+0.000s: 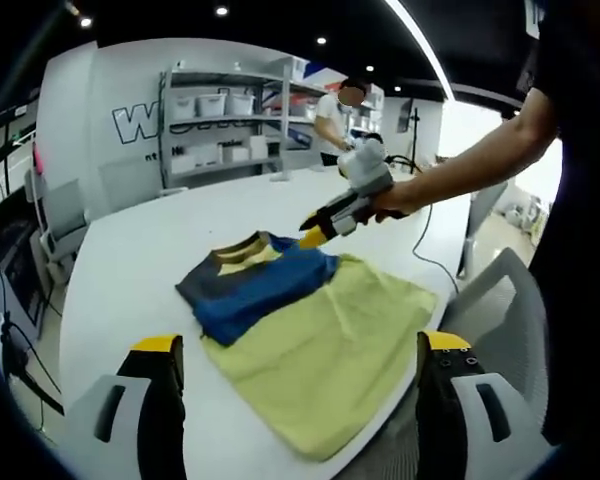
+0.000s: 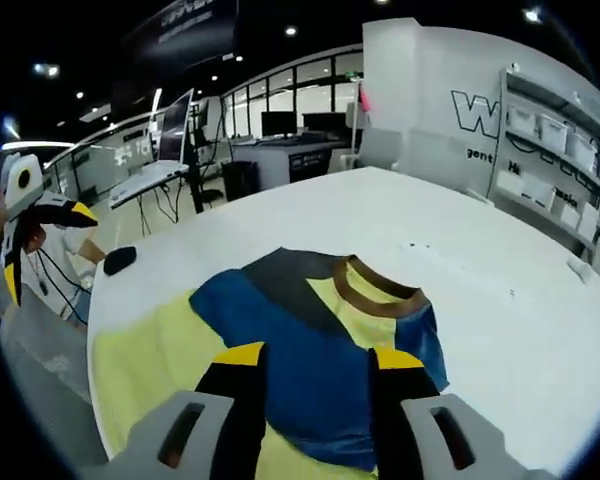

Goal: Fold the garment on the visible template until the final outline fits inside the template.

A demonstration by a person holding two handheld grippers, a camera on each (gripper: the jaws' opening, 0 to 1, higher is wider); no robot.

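Observation:
A yellow shirt (image 1: 325, 355) with blue and grey panels and a brown collar (image 1: 242, 246) lies on the white table (image 1: 130, 260), its blue sleeve part lying over the yellow body. My left gripper (image 1: 300, 342) is open, its jaws wide apart just short of the shirt's near hem. A hand holds my right gripper (image 1: 313, 238) at the blue sleeve's far edge. In the right gripper view that gripper (image 2: 318, 356) hovers low over the blue part of the shirt (image 2: 300, 310) with a gap between its jaws and flat cloth showing through. The left gripper (image 2: 45, 246) is at the left edge.
Metal shelves (image 1: 220, 110) with white bins and a person (image 1: 335, 115) are beyond the table's far end. A grey chair (image 1: 490, 290) and a black cable (image 1: 430, 255) are at the table's right side. A small black object (image 2: 120, 260) lies near the table edge.

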